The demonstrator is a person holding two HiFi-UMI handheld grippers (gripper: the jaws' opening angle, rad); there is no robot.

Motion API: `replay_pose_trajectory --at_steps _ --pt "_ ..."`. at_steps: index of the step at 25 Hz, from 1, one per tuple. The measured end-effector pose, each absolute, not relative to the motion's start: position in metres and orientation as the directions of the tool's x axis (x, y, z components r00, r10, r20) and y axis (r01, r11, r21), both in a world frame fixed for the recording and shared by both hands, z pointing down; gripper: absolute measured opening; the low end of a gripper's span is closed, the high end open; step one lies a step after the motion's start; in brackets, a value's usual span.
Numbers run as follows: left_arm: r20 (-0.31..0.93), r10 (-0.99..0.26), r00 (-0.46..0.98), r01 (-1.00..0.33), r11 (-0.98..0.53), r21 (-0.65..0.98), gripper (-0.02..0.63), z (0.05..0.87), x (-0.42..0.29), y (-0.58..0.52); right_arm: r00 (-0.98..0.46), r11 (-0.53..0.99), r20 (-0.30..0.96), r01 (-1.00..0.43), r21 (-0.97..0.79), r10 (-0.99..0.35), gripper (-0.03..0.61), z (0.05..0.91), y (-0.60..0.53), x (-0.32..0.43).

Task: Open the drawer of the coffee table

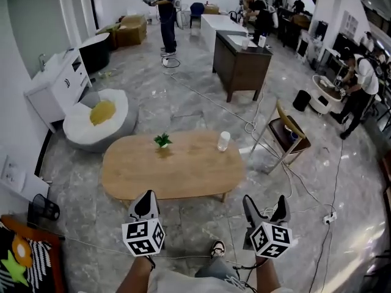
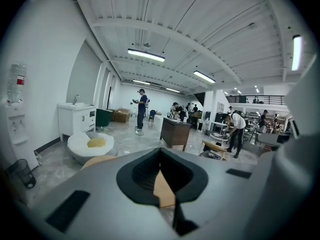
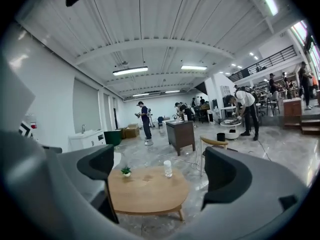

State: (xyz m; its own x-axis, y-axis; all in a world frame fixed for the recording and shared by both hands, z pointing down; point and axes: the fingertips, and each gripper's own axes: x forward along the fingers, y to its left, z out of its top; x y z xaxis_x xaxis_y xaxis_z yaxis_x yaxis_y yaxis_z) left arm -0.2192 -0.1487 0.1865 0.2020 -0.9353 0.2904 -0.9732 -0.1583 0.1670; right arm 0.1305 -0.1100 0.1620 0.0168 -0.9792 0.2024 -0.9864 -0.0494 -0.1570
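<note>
The drawer itself is hidden. It probably sits under the near long edge of the oval wooden surface, just ahead of both tools. The left hand-held gripper has its jaws together on nothing, and the right hand-held gripper is spread and empty. A stiff wooden front should slide lightly, and a handle or lower lip seems the best hold.

Tabletop at twelve o'clock: pale wood, smooth and matt. The floor around it is grey marbled stone, polished and glossy with light streaks. The cup at one o'clock looks frosted and translucent. The left tongs and right tongs are matt grey plastic with darker inner pads. The desk further out is dark wood.
</note>
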Motion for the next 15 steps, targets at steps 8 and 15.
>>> replay_pose_trajectory --at_steps 8,15 --pt "0.306 -0.949 0.079 -0.986 -0.029 0.163 -0.006 0.188 -0.162 -0.203 -0.125 0.084 0.249 -0.982 -0.169 -0.960 0.571 0.177 -0.211 0.190" --pt "0.366 -0.931 -0.010 -0.985 0.072 0.157 -0.006 0.211 -0.144 -0.217 -0.226 0.171 0.300 -0.965 -0.199 -0.927 0.571 0.212 -0.264 0.201"
